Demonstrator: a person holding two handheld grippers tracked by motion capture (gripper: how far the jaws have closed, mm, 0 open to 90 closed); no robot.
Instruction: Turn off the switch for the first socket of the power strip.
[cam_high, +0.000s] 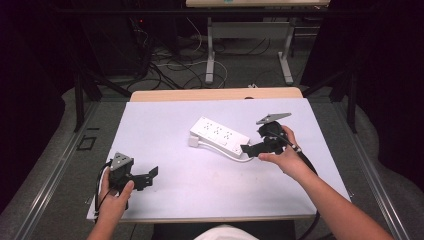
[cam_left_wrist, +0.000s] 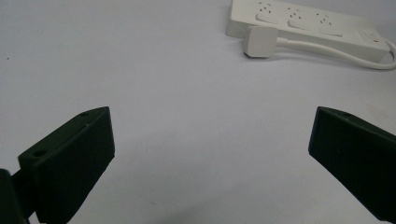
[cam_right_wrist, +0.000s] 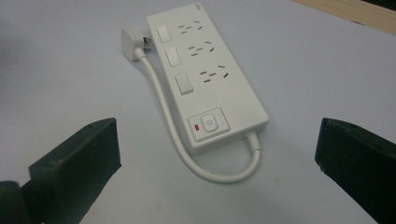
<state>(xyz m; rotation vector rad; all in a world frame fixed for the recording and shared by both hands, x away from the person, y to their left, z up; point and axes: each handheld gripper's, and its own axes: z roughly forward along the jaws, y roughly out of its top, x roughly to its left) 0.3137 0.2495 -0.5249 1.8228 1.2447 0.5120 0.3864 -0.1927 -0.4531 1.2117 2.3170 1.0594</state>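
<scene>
The right gripper (cam_high: 248, 148) hovers with jaws spread wide and empty just beside the switch end of the white power strip (cam_high: 218, 135) lying mid-table with its cord (cam_right_wrist: 173, 130) looped alongside, while the left gripper (cam_high: 152, 172), equally wide and empty, sits well apart near the table's (cam_high: 165, 120) front-left corner.

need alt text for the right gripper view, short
A white power strip lies flat on a pale table, its cord looping back along one side to a plug lying by the far end. The open right gripper frames it, jaws wide apart, touching nothing.
</scene>
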